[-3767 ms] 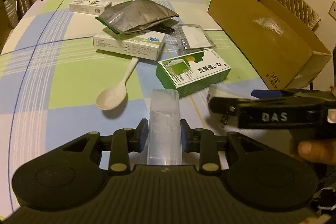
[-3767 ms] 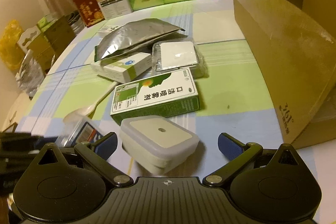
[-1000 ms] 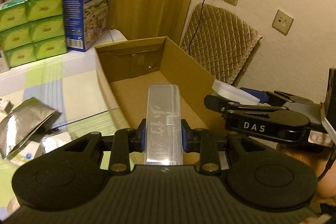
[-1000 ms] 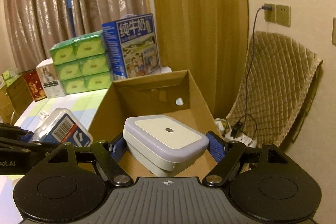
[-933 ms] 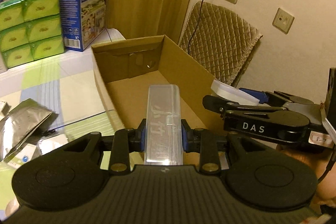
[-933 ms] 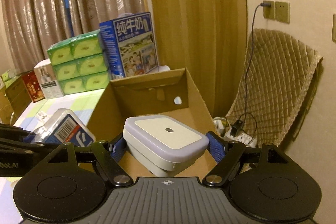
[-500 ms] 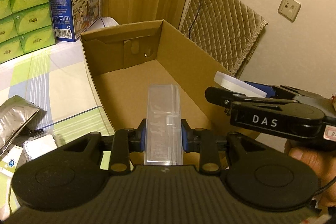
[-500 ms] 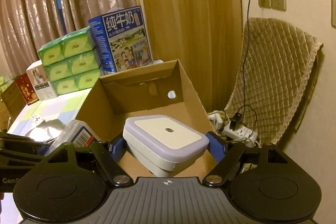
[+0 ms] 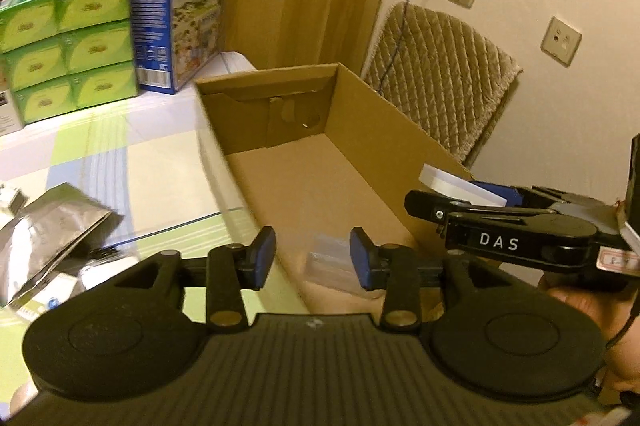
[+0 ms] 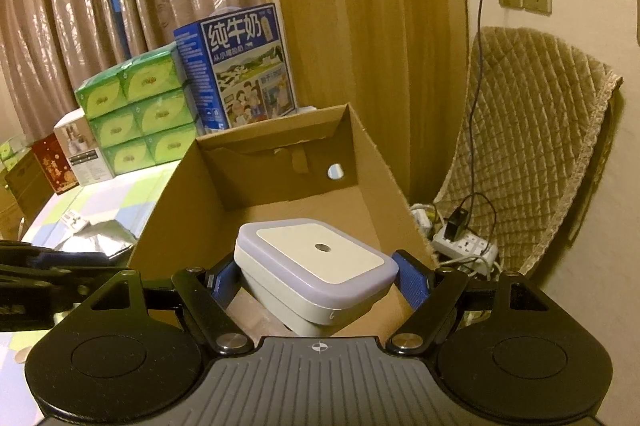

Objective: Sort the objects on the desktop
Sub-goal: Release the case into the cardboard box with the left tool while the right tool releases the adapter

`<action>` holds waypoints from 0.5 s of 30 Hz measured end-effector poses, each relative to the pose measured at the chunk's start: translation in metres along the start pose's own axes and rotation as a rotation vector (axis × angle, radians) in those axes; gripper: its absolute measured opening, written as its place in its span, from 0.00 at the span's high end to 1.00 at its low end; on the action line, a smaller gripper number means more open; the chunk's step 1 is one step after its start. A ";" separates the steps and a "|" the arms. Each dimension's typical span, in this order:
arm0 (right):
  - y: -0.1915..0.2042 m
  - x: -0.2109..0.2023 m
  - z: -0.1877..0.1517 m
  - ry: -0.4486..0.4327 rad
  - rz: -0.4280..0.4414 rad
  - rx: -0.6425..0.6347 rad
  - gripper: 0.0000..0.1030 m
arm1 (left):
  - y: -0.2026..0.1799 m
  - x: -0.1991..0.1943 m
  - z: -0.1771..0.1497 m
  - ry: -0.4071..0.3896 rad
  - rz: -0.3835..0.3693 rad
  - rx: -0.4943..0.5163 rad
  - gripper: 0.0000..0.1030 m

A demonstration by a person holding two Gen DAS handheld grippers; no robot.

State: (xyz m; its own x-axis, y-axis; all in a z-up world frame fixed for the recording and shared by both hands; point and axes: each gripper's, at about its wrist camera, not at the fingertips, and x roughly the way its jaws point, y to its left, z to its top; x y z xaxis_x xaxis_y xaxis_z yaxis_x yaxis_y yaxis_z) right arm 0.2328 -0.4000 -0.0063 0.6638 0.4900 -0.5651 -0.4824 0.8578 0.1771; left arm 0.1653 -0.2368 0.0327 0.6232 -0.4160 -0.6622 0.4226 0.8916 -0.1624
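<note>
Over the open cardboard box [image 9: 360, 130] at the desk's right edge, the left gripper [image 9: 312, 258] hangs spread and empty above a clear plastic case [image 9: 332, 266] lying on the box floor, while the right gripper [image 10: 316, 278] clamps a squarish white lidded container [image 10: 316, 266].

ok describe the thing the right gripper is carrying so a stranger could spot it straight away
Find the open cardboard box at the table's edge, beside the quilted chair cushion. Over its near end, the right gripper is clamped on a white square plug-in night light. Its rounded translucent rim and the small dark dot at the centre of its face set it apart.
</note>
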 end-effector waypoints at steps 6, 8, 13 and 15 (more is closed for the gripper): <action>0.009 0.004 0.000 0.013 0.021 0.000 0.26 | 0.019 -0.018 -0.009 -0.011 0.025 -0.042 0.62; 0.011 0.007 0.000 0.018 0.028 0.004 0.26 | 0.024 -0.023 -0.012 -0.013 0.030 -0.059 0.61; 0.009 0.008 0.001 0.013 0.036 0.040 0.19 | 0.035 -0.032 -0.023 -0.014 0.046 -0.086 0.58; 0.007 0.004 0.001 0.004 0.033 0.046 0.19 | 0.038 -0.036 -0.028 -0.012 0.053 -0.095 0.58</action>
State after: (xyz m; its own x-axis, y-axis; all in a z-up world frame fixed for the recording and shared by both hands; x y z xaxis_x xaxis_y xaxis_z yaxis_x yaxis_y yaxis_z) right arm 0.2327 -0.3918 -0.0060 0.6456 0.5177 -0.5613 -0.4770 0.8474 0.2330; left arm 0.1411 -0.1828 0.0298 0.6515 -0.3692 -0.6627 0.3245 0.9253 -0.1965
